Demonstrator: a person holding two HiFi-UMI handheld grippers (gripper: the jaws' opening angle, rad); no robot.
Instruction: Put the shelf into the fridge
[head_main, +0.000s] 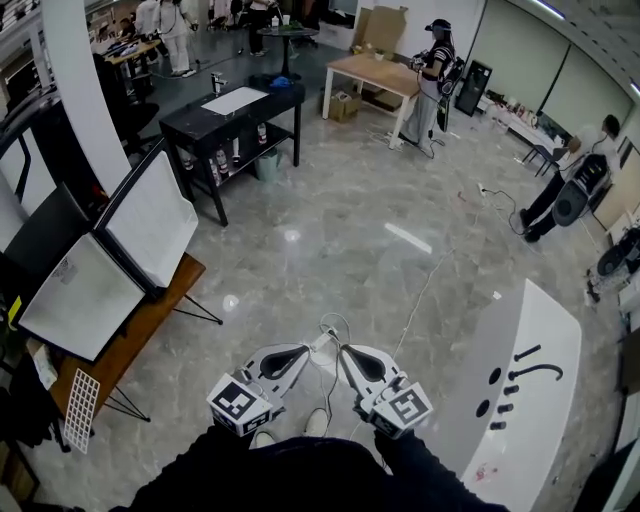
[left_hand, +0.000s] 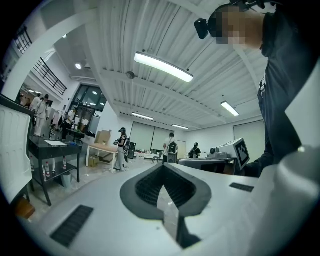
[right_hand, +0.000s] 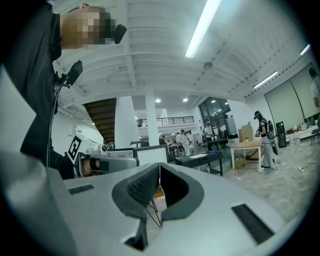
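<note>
While outside fridge, wire shelf

Bottom centre of the head view: left gripper and right gripper sit side by side, tips near each other. A wooden table runs along the left edge with two flat panels on it, and the wire shelf is just beside its near end. Black table upper left, wooden desk behind it at top centre, a person right of that. Sink counter lower right.

both grippers — left, right — closed, empty, side by side.
</note>
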